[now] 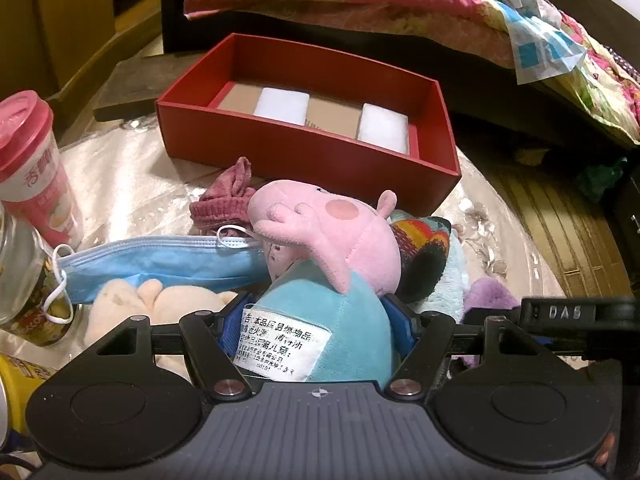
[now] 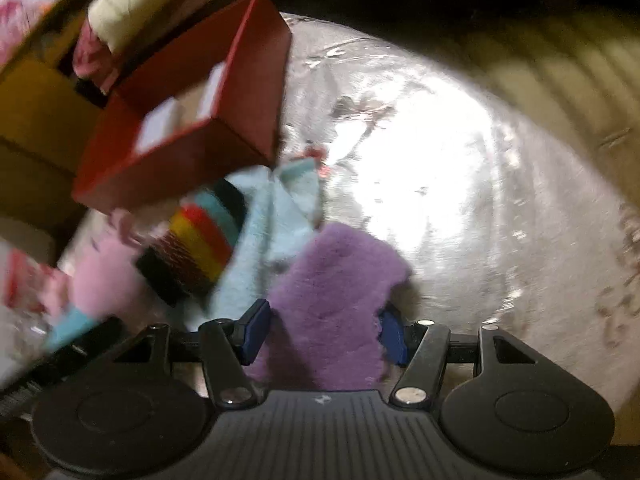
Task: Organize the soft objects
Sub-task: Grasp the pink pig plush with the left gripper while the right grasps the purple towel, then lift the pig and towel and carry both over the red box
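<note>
1. Left wrist view: the left hand-held gripper (image 1: pixel 320 322) has its jaws spread wide around the blue body of a pink plush pig toy (image 1: pixel 328 248), the blue pads pressing its sides, so the toy is gripped.
2. A white sewn label with printed text (image 1: pixel 284 342) sits on the toy's body between the jaws.
3. The pig's pink head lies just ahead of the fingertips, tilted to the right.
4. Left of the jaws lie a light blue pleated face mask with white ear loops (image 1: pixel 160 266) and a cream plush toy (image 1: pixel 160 308), the mask resting partly on the cream toy.
5. Ahead and slightly left sits a crumpled maroon cloth (image 1: pixel 226 200).
6. Beyond it, farther ahead, stands an open red cardboard box (image 1: pixel 280 156) on the table (image 1: pixel 120 176), with two white foam blocks (image 1: pixel 283 105) inside.
7. Far left stands a pink-lidded paper drink cup (image 1: pixel 36 160).
8. To the right of the pig is a rainbow-striped knit piece (image 1: pixel 420 248) on pale blue fleece.
9. Right wrist view, blurred: the right hand-held gripper (image 2: pixel 320 332) has its jaws partly open, with a fuzzy purple soft cloth (image 2: pixel 332 296) between them; its blue pads sit at the cloth's edges, but whether they press on it cannot be told.
10. Ahead and left of these jaws lie the striped knit piece (image 2: pixel 200 248) and pale blue fleece cloth (image 2: pixel 276 208), touching the purple cloth.
11. The red box (image 2: pixel 180 148) is farther ahead on the left, on the shiny table (image 2: pixel 460 184).
</note>
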Demonstrator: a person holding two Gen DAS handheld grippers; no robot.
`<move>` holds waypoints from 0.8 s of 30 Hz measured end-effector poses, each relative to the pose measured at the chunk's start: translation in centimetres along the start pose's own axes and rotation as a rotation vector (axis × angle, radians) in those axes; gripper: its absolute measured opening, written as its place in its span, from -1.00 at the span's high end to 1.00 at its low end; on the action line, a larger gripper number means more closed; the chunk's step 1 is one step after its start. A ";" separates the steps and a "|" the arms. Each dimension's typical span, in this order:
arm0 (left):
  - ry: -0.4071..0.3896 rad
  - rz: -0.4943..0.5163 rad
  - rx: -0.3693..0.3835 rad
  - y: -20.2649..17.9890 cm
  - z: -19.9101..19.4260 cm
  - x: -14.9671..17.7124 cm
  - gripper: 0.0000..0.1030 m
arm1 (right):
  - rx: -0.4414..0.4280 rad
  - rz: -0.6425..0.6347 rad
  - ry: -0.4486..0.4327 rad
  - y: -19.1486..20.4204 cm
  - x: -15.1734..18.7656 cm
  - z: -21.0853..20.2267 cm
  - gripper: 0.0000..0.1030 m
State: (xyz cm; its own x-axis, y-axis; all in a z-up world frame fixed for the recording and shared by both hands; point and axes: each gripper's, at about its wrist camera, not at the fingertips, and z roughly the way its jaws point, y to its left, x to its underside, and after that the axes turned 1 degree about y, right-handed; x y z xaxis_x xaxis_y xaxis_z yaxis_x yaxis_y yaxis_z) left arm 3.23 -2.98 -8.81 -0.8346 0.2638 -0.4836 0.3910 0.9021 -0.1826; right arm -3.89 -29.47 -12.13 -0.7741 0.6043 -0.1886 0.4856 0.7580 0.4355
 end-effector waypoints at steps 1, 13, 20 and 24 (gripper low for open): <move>0.001 0.001 0.001 0.0 0.0 0.0 -0.32 | -0.027 0.026 0.016 -0.1 -0.1 0.3 0.25; 0.019 -0.007 0.010 -0.1 0.5 -0.1 -0.32 | -0.010 0.026 0.039 -0.2 0.4 1.1 0.77; 0.008 -0.017 0.023 0.2 -0.3 0.0 -0.32 | -0.106 0.052 0.005 -0.8 1.0 -1.5 1.00; -0.013 -0.026 0.027 0.5 -1.1 0.0 -0.32 | -0.137 0.036 -0.028 0.1 1.3 -2.5 1.00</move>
State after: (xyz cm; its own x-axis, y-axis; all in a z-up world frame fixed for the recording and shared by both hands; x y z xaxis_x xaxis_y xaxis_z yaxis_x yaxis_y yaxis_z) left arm 3.02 -2.11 -7.96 -0.8399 0.2355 -0.4890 0.3792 0.8992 -0.2182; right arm -5.86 -29.25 -10.07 -0.7449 0.6382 -0.1946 0.4511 0.6966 0.5579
